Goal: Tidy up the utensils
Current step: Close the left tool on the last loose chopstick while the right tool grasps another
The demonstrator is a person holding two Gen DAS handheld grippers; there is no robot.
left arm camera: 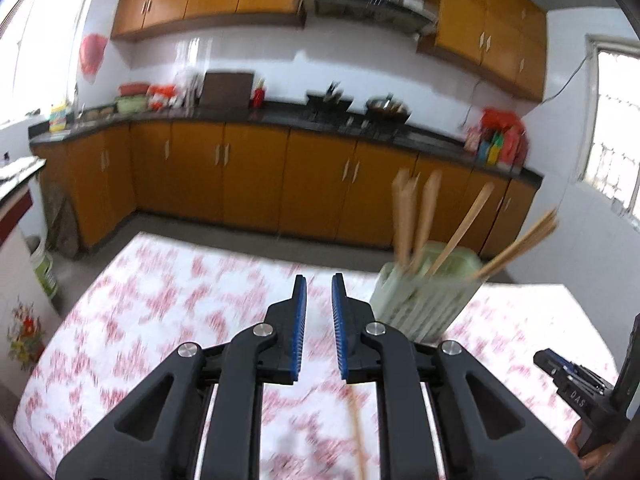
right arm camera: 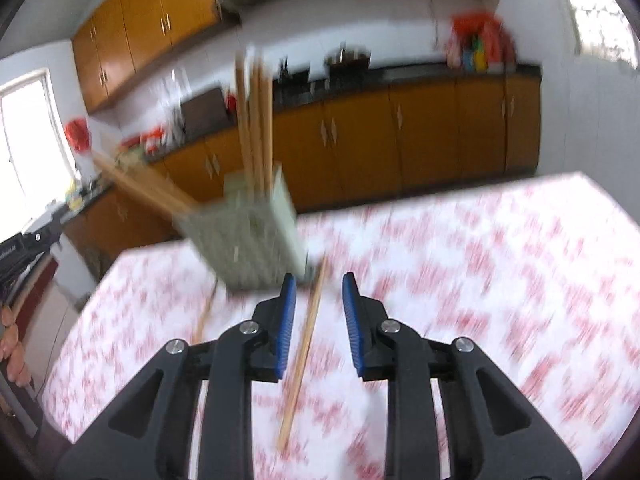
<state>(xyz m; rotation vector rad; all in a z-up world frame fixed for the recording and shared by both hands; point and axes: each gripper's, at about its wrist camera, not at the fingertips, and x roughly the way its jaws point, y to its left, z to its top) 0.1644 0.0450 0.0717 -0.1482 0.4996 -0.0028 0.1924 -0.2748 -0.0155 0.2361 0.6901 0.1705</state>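
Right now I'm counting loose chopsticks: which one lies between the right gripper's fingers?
The chopstick lying flat on the tablecloth, between the right gripper's open fingers; another lies further left, the rest stand in the green holder.

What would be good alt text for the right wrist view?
A loose chopstick lies on the floral tablecloth between the right gripper's open blue-padded fingers, untouched. Just ahead stands a green holder with chopsticks.

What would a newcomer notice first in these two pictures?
Probably the pale green holder full of wooden chopsticks, standing on the red-flowered tablecloth. Next, one loose chopstick lying on the cloth beneath the open right gripper. Behind, orange kitchen cabinets fill the wall.
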